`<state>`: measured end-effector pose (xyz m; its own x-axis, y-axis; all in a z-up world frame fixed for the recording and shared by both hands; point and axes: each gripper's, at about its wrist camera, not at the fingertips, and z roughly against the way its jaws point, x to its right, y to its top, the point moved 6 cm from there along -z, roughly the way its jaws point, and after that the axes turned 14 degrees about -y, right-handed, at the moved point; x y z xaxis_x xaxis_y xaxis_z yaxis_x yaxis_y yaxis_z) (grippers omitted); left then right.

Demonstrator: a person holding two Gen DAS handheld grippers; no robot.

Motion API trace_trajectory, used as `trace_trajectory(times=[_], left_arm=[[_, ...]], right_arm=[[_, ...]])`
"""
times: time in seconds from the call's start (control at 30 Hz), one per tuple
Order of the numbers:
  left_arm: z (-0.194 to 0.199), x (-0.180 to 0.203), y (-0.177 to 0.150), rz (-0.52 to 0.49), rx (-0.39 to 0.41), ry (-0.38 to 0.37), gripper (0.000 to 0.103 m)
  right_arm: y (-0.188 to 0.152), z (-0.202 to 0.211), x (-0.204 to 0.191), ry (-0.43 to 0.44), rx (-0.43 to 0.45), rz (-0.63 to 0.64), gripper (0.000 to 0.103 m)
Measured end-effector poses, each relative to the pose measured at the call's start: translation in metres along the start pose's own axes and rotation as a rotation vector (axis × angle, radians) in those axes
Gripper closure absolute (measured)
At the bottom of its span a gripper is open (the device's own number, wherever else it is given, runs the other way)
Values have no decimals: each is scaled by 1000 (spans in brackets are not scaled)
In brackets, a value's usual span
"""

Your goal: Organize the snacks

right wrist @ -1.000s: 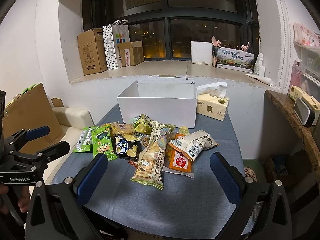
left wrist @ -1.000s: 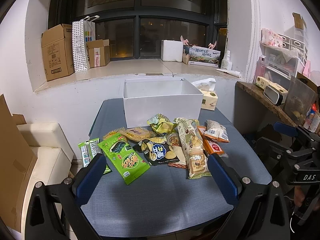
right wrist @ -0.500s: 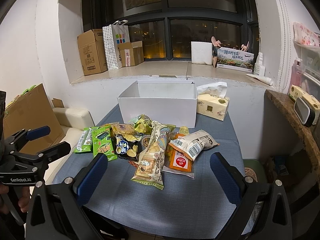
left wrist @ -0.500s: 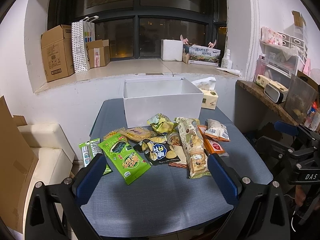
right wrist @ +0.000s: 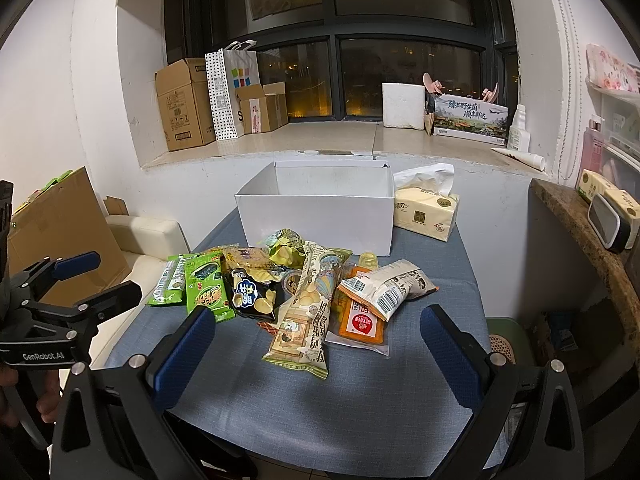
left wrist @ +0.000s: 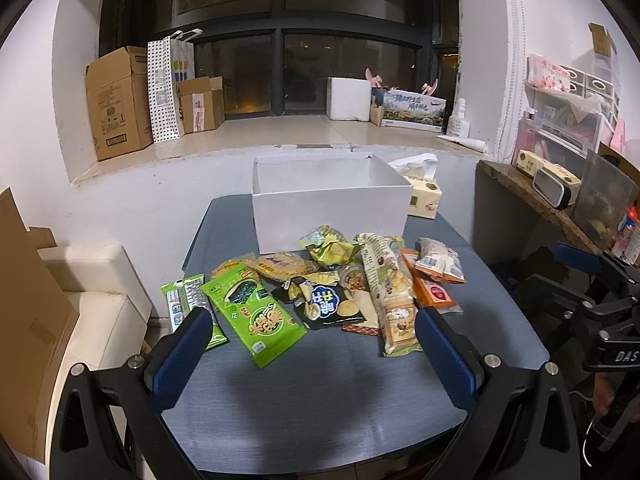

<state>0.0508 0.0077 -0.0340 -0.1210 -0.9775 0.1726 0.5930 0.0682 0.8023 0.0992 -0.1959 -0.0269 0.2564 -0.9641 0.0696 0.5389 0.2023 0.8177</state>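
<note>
Snack packets lie in a loose heap on the blue-grey table [left wrist: 320,400], in front of both grippers. Left gripper [left wrist: 316,356]: blue-padded fingers [left wrist: 180,356] spread wide, holding nothing, above the near table edge. Right gripper [right wrist: 320,356]: fingers [right wrist: 450,356] likewise spread wide and empty.

Nearest in the heap: a long cream biscuit packet [right wrist: 306,320], overlapping its neighbours, and a bright green packet [left wrist: 256,316] lying flat towards the left. Just left of the green packet, a smaller green packet [left wrist: 188,304] overhangs the table's left edge. Between the green and cream packets sits a black crisp bag [left wrist: 326,306]. To the right, a white barcoded pouch [right wrist: 386,286] rests on an orange packet [right wrist: 358,320]. Farther back, a crumpled yellow-green bag [left wrist: 330,246] lies just before the white box [left wrist: 332,216], which stands open-topped at the table's far end. Beside the box on the right, a tissue pack [right wrist: 426,212]. Beyond, on the window ledge, cardboard boxes [right wrist: 186,104] and a spotted paper bag [right wrist: 228,88].
</note>
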Motion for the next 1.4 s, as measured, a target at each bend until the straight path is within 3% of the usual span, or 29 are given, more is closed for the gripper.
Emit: trace_trajectory(times=[0.1,0.33,0.53,0.6,0.93,1.13,1.17,1.23,1.4], left_arm=[[-4,-16,0,35,-6,34,0],[-31,-103,-5,179,-45,201,0],[-74,-192,-23,357,-149,355,0],[-90,-208,-30,375,-188,384,0],[-160,-232,-49,399,-308,352,0],[-180,-243,-54,434,-304,302,1],[-180,-243,-53,428,-302,297,4],[-179,-239,-52,425,-299,265,31],[-179,-234,-51,397,-295,246,38]], right_arm=[[-1,0,0,1,-1,0,0],[-5,-3,1,11,-13,-9,0],[-8,-13,6,15,-36,-19,0],[-10,-19,8,17,-53,-27,0],[-18,-56,17,13,-142,-59,0],[-20,-67,16,16,-171,-56,0],[-21,-69,15,15,-177,-56,0],[-22,-72,14,15,-184,-56,0],[-22,-73,8,15,-186,-41,0]])
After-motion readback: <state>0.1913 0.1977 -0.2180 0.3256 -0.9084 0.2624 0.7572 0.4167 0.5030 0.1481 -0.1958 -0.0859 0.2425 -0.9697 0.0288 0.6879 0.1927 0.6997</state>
